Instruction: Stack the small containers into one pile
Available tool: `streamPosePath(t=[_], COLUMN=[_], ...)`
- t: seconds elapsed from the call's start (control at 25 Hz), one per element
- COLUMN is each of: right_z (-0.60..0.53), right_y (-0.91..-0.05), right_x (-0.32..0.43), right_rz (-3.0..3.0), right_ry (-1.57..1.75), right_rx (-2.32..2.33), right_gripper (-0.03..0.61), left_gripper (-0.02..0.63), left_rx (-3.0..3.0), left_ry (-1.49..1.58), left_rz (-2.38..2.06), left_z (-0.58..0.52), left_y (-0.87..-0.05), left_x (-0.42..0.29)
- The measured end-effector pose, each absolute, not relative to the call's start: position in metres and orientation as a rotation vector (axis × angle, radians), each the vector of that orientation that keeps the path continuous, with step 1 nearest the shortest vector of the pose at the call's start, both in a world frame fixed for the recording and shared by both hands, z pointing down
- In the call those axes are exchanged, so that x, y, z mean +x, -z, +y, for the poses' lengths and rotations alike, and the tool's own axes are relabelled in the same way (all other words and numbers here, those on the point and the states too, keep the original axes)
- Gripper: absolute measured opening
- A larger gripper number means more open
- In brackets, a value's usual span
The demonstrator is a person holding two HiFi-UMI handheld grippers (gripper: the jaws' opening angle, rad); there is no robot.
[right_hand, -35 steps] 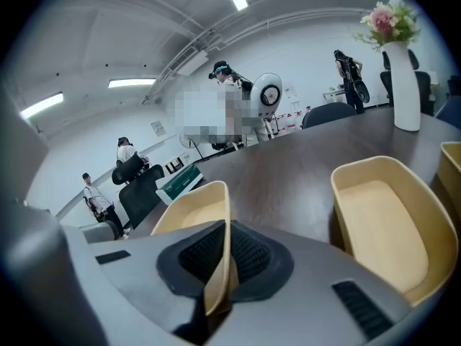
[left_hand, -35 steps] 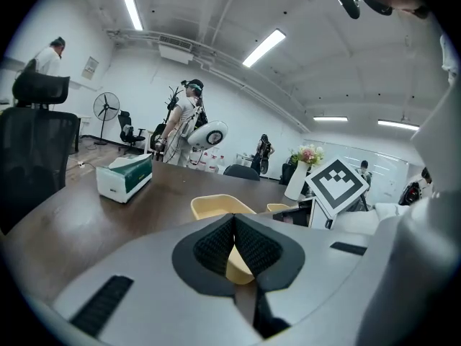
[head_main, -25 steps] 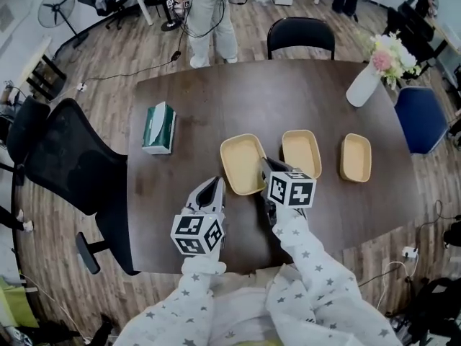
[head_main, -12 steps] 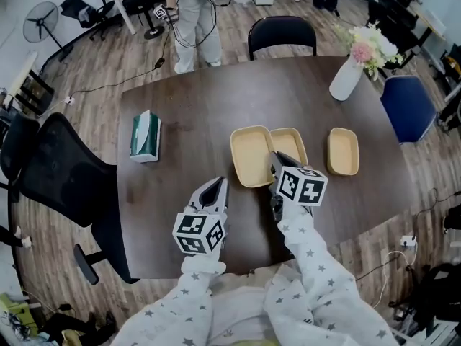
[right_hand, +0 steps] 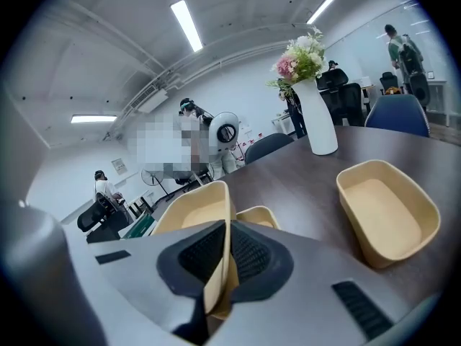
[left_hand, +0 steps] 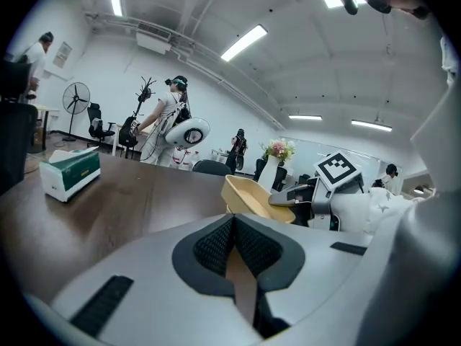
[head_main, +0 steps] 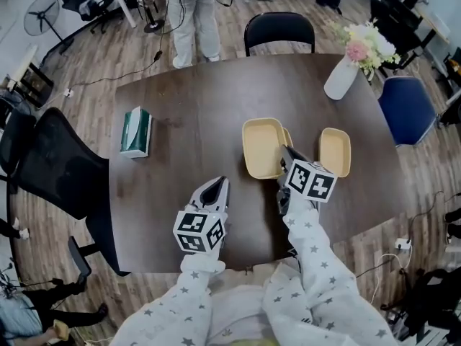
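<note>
Three tan containers are on the dark table (head_main: 187, 114). My right gripper (head_main: 283, 153) (right_hand: 225, 244) is shut on the near rim of the largest container (head_main: 261, 146) (right_hand: 191, 211), which it holds tilted and raised. That container overlaps a second one (head_main: 287, 137) (right_hand: 256, 217), which is mostly hidden beneath it. A third container (head_main: 335, 151) (right_hand: 385, 211) rests apart to the right. My left gripper (head_main: 218, 182) (left_hand: 234, 225) is shut and empty, over bare table left of the containers. In the left gripper view the held container (left_hand: 248, 193) is at centre right.
A green tissue box (head_main: 135, 130) lies at the table's left. A white vase of flowers (head_main: 342, 78) stands at the far right corner. Chairs ring the table: black at the far side (head_main: 279, 31), an office chair left (head_main: 50, 164), blue at right (head_main: 407, 110). A person (head_main: 191, 13) stands beyond.
My right gripper has carried the large container to the right, from beside the middle container to over it. The left gripper has shifted only a little.
</note>
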State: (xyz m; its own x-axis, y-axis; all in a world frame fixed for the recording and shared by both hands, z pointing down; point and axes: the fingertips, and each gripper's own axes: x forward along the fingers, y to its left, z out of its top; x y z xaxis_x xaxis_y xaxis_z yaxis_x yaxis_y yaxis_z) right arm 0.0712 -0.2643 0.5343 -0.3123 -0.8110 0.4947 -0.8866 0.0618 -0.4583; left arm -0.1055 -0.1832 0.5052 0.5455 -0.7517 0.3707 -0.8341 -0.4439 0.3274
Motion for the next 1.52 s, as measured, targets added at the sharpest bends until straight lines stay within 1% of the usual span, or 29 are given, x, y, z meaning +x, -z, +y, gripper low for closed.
streamPosePath(t=[0.48, 1.52], right_z=[-0.269, -0.269], right_y=[-0.555, -0.577], right_x=[0.122, 0.098], right_rz=[-2.133, -2.163], right_ry=[-1.116, -1.086], right_rx=[1.771, 1.586], right_gripper=[0.034, 0.037], left_gripper=[0.025, 0.025], left_rx=[2.282, 2.234], left_ry=[-0.265, -0.288], left_rz=[-1.298, -1.358], left_z=[-0.184, -0.185], left_y=[-0.513, -0.518], left_x=[-0.075, -0.065])
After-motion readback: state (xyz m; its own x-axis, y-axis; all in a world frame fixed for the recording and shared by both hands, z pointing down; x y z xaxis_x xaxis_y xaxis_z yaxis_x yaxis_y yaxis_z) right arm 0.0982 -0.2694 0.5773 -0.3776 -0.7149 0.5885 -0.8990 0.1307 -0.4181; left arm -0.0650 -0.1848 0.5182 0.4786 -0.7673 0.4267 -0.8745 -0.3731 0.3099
